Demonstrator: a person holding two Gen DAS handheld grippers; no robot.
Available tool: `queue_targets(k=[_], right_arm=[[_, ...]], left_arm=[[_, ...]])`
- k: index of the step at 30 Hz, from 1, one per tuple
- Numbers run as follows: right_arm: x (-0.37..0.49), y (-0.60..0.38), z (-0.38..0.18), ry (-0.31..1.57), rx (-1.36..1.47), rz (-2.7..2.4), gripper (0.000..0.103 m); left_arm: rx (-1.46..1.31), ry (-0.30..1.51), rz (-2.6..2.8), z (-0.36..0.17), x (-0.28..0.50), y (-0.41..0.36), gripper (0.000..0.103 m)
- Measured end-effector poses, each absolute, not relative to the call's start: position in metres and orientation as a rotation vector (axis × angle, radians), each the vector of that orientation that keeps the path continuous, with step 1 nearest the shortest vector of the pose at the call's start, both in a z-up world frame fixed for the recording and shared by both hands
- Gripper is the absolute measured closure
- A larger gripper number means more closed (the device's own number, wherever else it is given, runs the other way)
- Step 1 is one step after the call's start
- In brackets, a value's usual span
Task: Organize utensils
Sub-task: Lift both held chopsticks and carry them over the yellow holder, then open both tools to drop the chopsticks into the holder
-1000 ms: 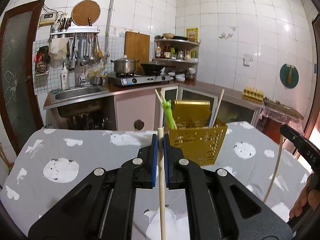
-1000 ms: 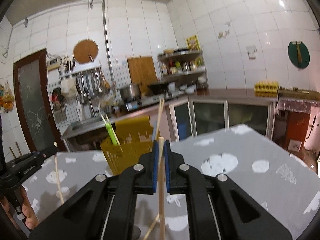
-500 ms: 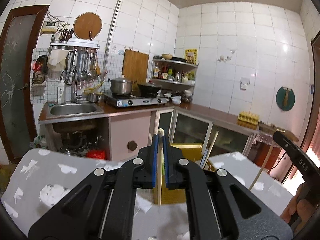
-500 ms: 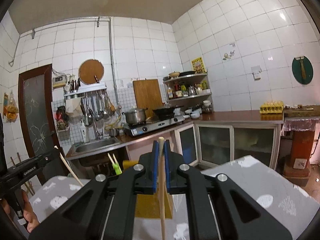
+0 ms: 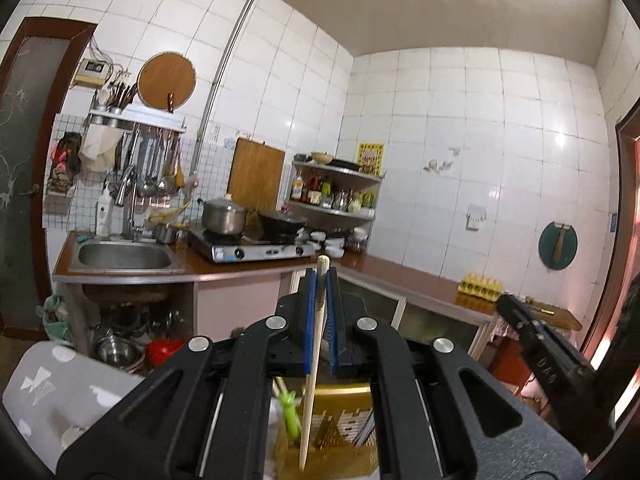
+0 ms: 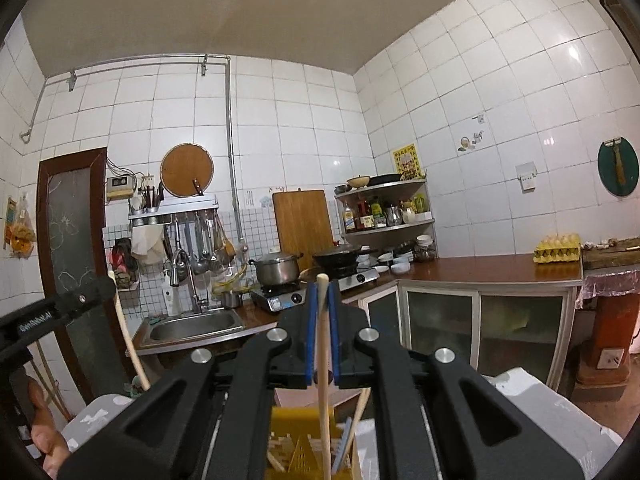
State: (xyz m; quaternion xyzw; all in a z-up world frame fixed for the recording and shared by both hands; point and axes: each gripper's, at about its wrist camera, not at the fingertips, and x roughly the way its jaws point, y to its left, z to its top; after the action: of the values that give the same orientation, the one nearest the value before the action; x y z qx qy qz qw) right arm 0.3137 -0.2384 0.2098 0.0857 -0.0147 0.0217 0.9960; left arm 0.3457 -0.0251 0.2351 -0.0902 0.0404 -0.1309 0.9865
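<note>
My left gripper [image 5: 320,280] is shut on a pale wooden chopstick [image 5: 311,380] that hangs nearly upright between the blue pads. Its lower tip hovers over the yellow slotted utensil holder [image 5: 344,420], which has a green utensil [image 5: 290,406] in it. My right gripper [image 6: 322,292] is shut on a second chopstick [image 6: 325,400], also upright above the same holder [image 6: 296,444]. Another stick [image 6: 360,412] leans inside the holder. In the right wrist view, the left gripper [image 6: 108,285] shows at the left with its chopstick [image 6: 128,340].
A table under a grey patterned cloth [image 5: 52,392] carries the holder. Behind it runs a counter with a sink [image 5: 120,256], a stove with a pot [image 5: 224,216], and a corner shelf [image 5: 332,196]. A person's hand [image 6: 44,448] shows at the lower left.
Both grippers have risen with their chopsticks still clamped. The holder and table have dropped to the bottom of both views, and the chopstick tips now hang over the holder.
</note>
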Motion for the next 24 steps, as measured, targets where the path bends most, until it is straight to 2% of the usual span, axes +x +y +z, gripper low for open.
queue_targets(k=[8, 16, 24], right_arm=[[0.359, -0.235, 0.21, -0.034, 0.151, 0.053, 0.097], [0.391, -0.239, 0.165, 0.015, 0.167, 0.058, 0.097], [0.415, -0.241, 0.124, 0.161, 0.137, 0.087, 0.097]], left_arm=[[-0.164, 0.068, -0.261, 0.23, 0.391, -0.044, 0.099], [-0.199, 0.152, -0.284, 0.163, 0.438, -0.049, 0.099], [-0.168, 0.256, -0.247, 0.122, 0.448, -0.025, 0.099]])
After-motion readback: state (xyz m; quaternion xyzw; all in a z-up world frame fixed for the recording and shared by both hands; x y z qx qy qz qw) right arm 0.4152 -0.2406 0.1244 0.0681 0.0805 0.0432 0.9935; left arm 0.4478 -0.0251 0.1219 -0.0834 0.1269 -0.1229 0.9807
